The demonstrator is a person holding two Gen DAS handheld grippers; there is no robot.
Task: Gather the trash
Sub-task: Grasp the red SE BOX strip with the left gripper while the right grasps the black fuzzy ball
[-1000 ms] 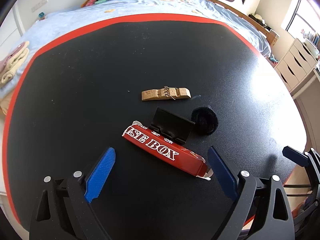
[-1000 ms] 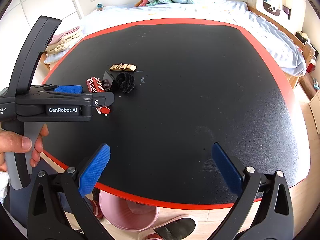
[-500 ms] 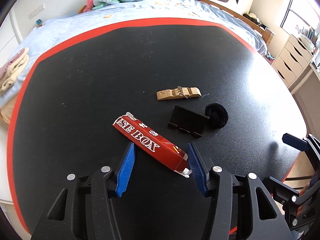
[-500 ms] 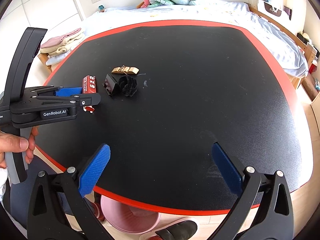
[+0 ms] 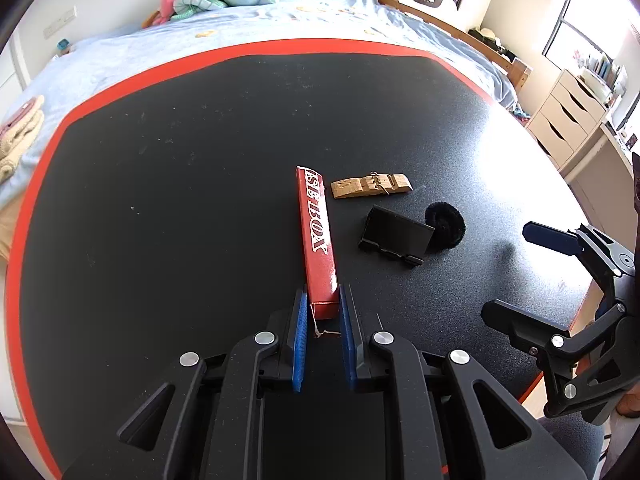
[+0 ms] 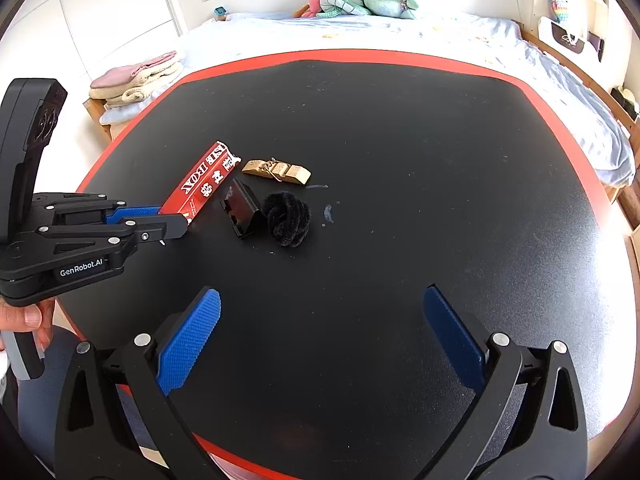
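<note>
The left hand-held gripper (image 5: 323,312) clenches the near end of the red box (image 5: 317,236), which stretches away over the surface (image 5: 180,200); the right hand-held gripper (image 6: 320,320) is spread wide, well apart.

Sunlit bedroom: blue bed (image 6: 500,52), white drawers (image 5: 568,124), window (image 5: 576,36).

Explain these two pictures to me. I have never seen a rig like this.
No robot here: a person holds two hand grippers, each with a fisheye camera looking along its blue fingers. The left camera shows the left gripper shut on one end of a long red box. The right camera shows the right gripper open and holding nothing, above the black table. Beside the box lie a wooden clip, a black stand and a black fuzzy ball.
</note>
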